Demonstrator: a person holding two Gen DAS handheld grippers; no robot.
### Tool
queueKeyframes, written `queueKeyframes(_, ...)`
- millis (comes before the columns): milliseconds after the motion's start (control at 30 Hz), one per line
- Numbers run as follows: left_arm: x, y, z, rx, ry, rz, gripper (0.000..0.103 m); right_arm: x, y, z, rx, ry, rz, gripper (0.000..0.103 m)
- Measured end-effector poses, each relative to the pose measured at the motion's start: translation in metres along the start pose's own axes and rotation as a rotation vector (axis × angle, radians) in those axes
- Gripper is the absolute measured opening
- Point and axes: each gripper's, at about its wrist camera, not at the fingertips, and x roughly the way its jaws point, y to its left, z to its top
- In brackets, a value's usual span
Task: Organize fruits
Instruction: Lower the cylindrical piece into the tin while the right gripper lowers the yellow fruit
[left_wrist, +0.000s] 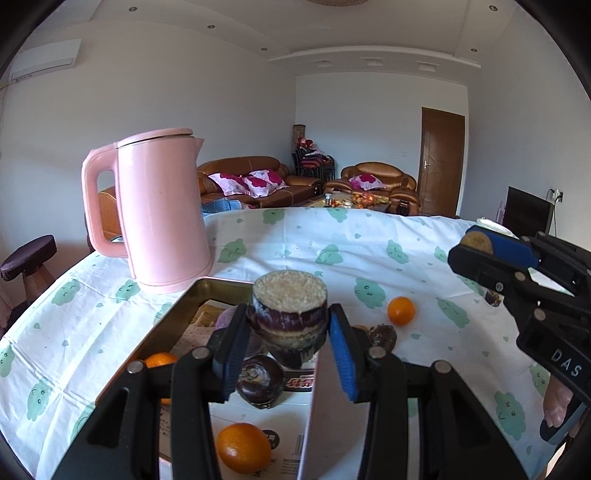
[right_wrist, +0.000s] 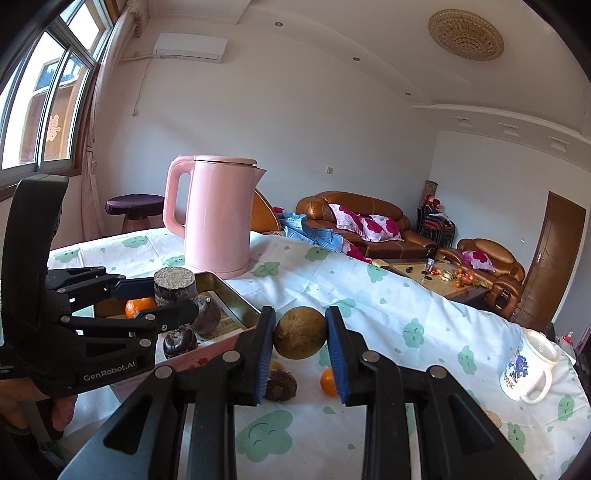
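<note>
My left gripper (left_wrist: 288, 332) is shut on a dark purple cut sugarcane piece (left_wrist: 288, 306) and holds it above a metal tray (left_wrist: 166, 325). The tray holds two oranges (left_wrist: 243, 446), dark water chestnuts (left_wrist: 260, 380) and papers. My right gripper (right_wrist: 300, 343) is shut on a round brown fruit (right_wrist: 300, 332), held above the tablecloth. It shows at the right of the left wrist view (left_wrist: 476, 242). The left gripper shows at the left of the right wrist view (right_wrist: 173, 295). A loose orange (left_wrist: 400, 311) and a dark chestnut (left_wrist: 384, 334) lie on the cloth beside the tray.
A pink kettle (left_wrist: 162, 214) stands behind the tray. A white mug (right_wrist: 528, 365) lies tilted near the table's right edge. The table has a white cloth with green clouds (left_wrist: 332, 251). Sofas and a coffee table stand beyond.
</note>
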Motion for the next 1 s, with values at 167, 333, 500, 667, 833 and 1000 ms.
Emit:
queueKeyframes(167,0.000,0.017,0.001,-0.015,0.005,0.029,0.044,0.011,0.016,0.007,-0.027,0.004,0.031,0.029)
queueKeyframes(333,0.001,0.035,0.001,-0.030,0.023,0.059,0.044,0.022,0.031,0.010,-0.050,0.018,0.069,0.029)
queueKeyframes(500,0.005,0.049,-0.003,-0.037,0.046,0.082,0.044,0.034,0.041,0.012,-0.054,0.038,0.108,0.029)
queueKeyframes(667,0.006,0.058,-0.006,-0.039,0.063,0.094,0.044,0.043,0.054,0.013,-0.062,0.057,0.141,0.029)
queueKeyframes(833,0.009,0.064,-0.008,-0.042,0.081,0.100,0.044,0.053,0.065,0.013,-0.062,0.077,0.176,0.029)
queueKeyframes(1000,0.012,0.067,-0.010,-0.044,0.091,0.101,0.044,0.061,0.073,0.010,-0.058,0.101,0.202,0.030)
